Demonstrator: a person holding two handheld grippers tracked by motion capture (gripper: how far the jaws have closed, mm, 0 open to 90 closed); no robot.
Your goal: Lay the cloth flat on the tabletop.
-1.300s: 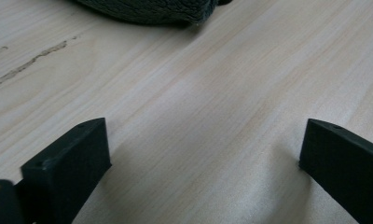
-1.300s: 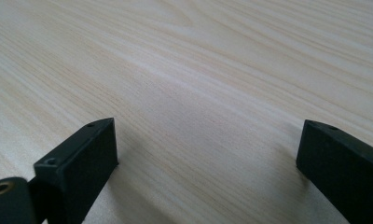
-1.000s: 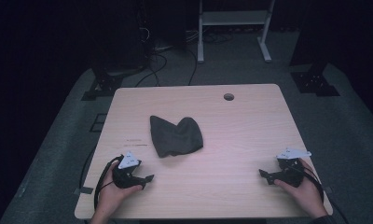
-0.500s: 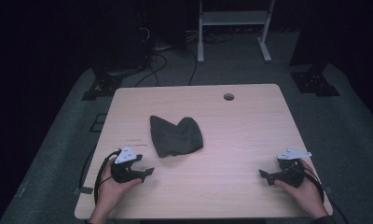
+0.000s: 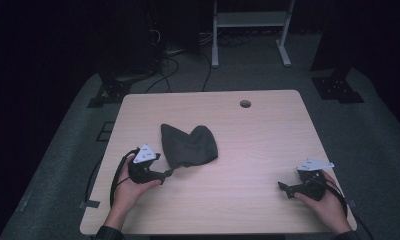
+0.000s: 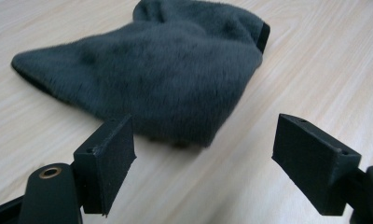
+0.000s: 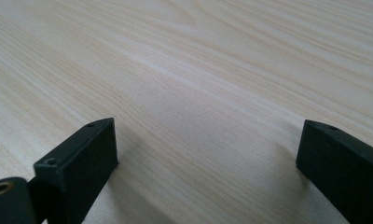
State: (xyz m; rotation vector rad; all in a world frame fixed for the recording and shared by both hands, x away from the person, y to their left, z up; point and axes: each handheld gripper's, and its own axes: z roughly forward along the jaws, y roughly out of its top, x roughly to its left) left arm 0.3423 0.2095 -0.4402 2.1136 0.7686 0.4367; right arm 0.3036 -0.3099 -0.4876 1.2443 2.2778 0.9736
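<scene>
My left claw (image 6: 203,154) gapes wide and empty before the dark fleece cloth (image 6: 166,74) at frame center; I should pinch its near edge squarely.

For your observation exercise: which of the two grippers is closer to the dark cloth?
The left gripper: its open jaws almost reach the dark cloth; the right gripper sits far off.

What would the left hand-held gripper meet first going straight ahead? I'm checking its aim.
Probably the grey cloth: its near edge lies just ahead of the open left hand-held gripper, with bare table between them.
</scene>
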